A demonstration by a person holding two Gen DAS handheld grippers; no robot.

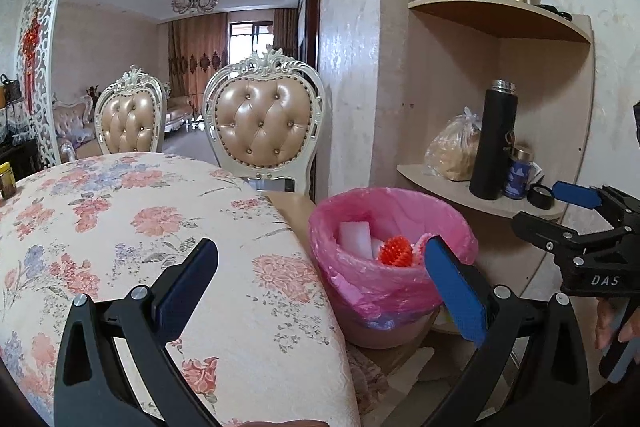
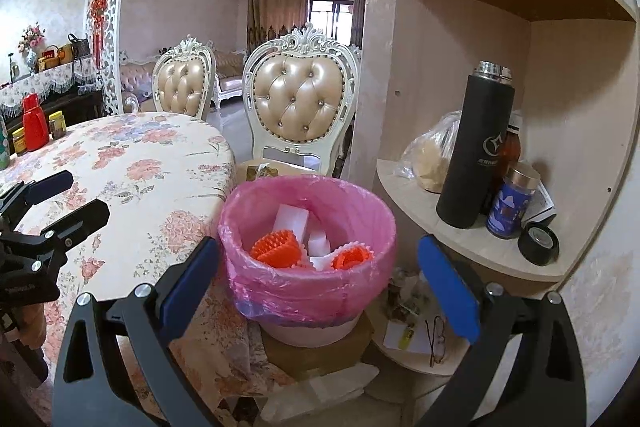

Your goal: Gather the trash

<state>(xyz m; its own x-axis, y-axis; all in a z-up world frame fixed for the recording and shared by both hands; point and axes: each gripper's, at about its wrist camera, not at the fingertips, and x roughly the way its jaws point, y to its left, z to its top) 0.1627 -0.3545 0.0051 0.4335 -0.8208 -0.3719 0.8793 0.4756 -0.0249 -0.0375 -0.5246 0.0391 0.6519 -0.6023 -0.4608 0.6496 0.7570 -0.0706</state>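
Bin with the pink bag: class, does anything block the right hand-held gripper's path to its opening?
Nothing visible does. The bin stands open-topped directly ahead of the open right hand-held gripper, beside the table.

Thin glossy pink plastic bin liner [image 2: 308, 283]; matt floral cloth tablecloth [image 1: 132, 227]

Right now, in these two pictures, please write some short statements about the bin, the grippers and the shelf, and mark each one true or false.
1. The bin has a pink bag as liner. True.
2. The bin is empty. False: orange spiky pieces and white blocks lie inside.
3. The right gripper holds an orange piece. False: it is open and holds nothing.
4. The left gripper is open. True.
5. A black flask lies on its side on the shelf. False: it stands upright.
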